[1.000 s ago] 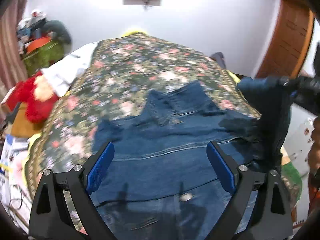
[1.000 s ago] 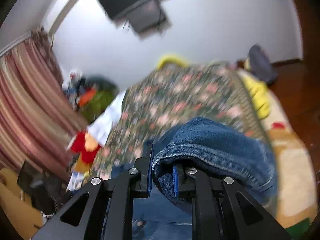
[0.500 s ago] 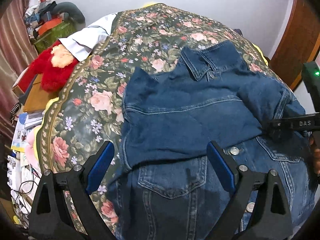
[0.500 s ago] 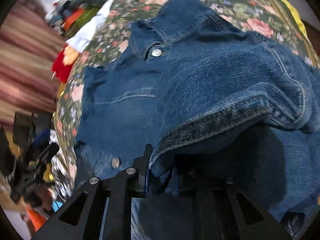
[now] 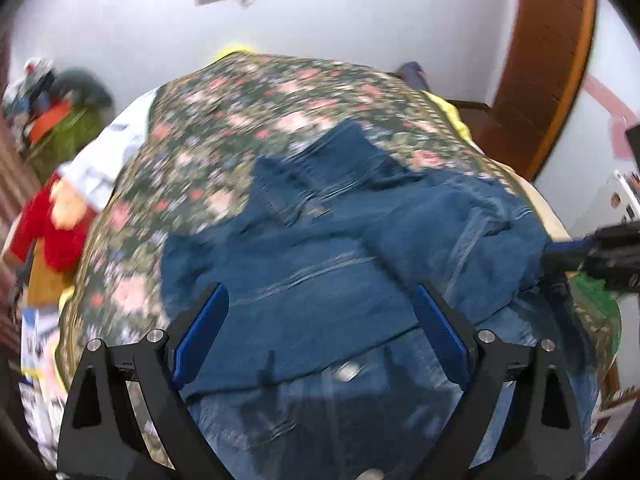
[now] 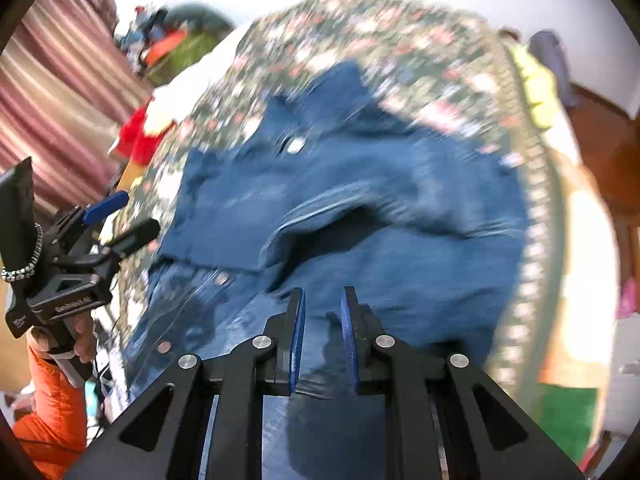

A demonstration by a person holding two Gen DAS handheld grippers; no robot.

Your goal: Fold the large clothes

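A blue denim jacket (image 5: 320, 260) (image 6: 400, 280) lies spread on the floral bed cover (image 5: 260, 112) (image 6: 400, 40), collar pointing away. Its right sleeve (image 5: 460, 232) (image 6: 340, 200) is folded in across the front, cuff open. My left gripper (image 5: 320, 312) (image 6: 108, 220) hovers open over the jacket's near half, touching nothing. My right gripper (image 6: 322, 300) (image 5: 560, 248) hangs over the jacket's near right part. Its pads stand almost together, and I see no cloth pinched between them. Both views are motion-blurred.
A red plush toy (image 5: 52, 224) (image 6: 136, 136) and a white cloth (image 5: 108, 152) lie at the bed's left edge. Beyond them is a pile of clutter (image 5: 56, 112). A wooden door (image 5: 540, 60) stands at the right. The person's orange sleeve (image 6: 52, 400) is at lower left.
The right gripper carried the sleeve down across the jacket front. The sleeve now lies there and the gripper has drawn back without it. The left gripper tipped down, then pulled back.
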